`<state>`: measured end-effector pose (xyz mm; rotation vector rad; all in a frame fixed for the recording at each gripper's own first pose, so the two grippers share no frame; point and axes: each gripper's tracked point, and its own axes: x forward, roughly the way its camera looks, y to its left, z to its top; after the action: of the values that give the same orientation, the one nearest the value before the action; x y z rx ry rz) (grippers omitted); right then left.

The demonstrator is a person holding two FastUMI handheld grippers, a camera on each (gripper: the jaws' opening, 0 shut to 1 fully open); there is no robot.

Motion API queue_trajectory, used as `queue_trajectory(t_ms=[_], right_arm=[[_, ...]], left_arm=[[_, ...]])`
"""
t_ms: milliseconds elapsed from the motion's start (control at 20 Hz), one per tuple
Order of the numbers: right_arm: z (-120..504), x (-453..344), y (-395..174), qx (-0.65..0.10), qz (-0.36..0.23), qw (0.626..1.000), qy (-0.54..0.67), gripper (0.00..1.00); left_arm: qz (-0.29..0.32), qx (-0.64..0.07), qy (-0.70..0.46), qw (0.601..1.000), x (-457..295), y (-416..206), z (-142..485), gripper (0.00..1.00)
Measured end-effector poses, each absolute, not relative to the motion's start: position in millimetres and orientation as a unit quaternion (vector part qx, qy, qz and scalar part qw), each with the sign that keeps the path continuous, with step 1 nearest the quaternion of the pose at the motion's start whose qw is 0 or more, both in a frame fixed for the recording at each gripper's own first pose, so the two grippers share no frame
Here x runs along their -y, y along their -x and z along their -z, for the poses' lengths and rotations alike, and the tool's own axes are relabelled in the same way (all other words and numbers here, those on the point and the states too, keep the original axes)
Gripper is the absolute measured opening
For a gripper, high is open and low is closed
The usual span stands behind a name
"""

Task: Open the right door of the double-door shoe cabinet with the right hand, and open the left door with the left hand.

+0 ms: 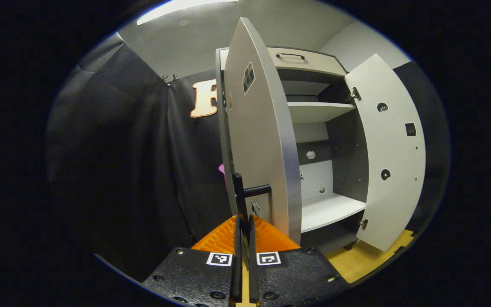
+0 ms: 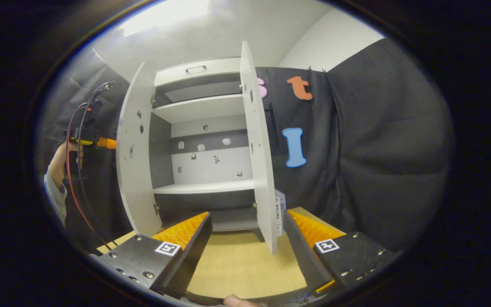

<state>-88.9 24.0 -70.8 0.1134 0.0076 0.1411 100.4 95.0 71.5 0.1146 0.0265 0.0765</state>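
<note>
Both doors of the shoe cabinet (image 1: pixel 313 140) stand open as I work the two claws from afar. My left gripper (image 1: pixel 244 238) has its fingers drawn together, clamped on the black bar handle (image 1: pixel 245 194) of the left door (image 1: pixel 258 140), which rises straight ahead of the claw, its free edge just right of the fingertips. Beyond that edge, the right door (image 1: pixel 388 149) hangs swung wide, with bare wooden floor (image 1: pixel 365 258) below it.

My right gripper (image 2: pixel 245 232) sits with its fingers spread apart, holding nothing; the right door's (image 2: pixel 259 145) lower edge hangs between them, nearer the right finger, touching neither. Open floor (image 2: pixel 241 264) lies under the claw.

The right gripper view adds what the left one lacks: off to the claw's left, past the left door (image 2: pixel 134 149), a hand (image 2: pixel 60 160) grips the other gripper (image 2: pixel 85 138), red and black cables (image 2: pixel 73 170) trailing from it.

Inside the cabinet, the white shelves (image 2: pixel 205 186) hold no shoes; small fittings dot the back panel (image 2: pixel 211 164). A drawer with a dark handle (image 1: pixel 290 55) tops the cabinet.
</note>
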Motion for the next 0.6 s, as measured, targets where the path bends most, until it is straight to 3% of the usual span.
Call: queue_trajectory(t_ms=[250, 600], right_arm=[[68.6, -38.8, 86.6, -0.005, -0.074, 0.996, -0.048, 0.99], [64.8, -57.9, 86.1, -0.003, -0.079, 0.996, -0.041, 0.99]], left_arm=[[-0.052, -0.008, -0.053, 0.997, -126.2, -96.5, -70.2, 0.01], [-0.025, -0.011, -0.042, 0.999, -136.8, -89.7, -64.3, 0.01]])
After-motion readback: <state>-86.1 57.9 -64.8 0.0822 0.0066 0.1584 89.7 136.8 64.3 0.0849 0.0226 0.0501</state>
